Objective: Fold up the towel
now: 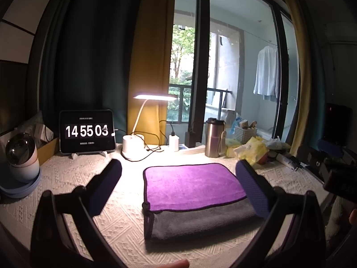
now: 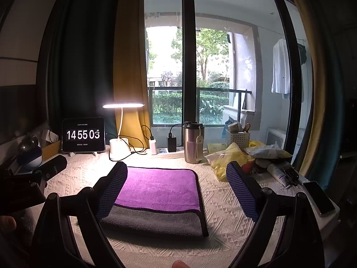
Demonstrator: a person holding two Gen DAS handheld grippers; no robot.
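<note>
Right wrist view shows a white slatted basket (image 2: 237, 137) beyond the right tongs (image 2: 176, 188), stuffed with odds and ends too small to name, and a steel tumbler (image 2: 193, 141) with its lid on just left of it. Only this view catches the phone (image 2: 319, 198) lying past the right finger, and the left tongs' dark body at the left edge. Left wrist view alone shows the round white gadget (image 1: 21, 156) sitting on a blue dish (image 1: 20, 188) off to the left of the left tongs (image 1: 178, 186). Both tongs are spread wide, gripping nothing. The folded towel (image 1: 194, 197), purple over grey, lies flat on the cream cloth (image 1: 67, 178), between the left tongs' fingers and toward the right one; seen from the right tongs it sits behind their left finger.
</note>
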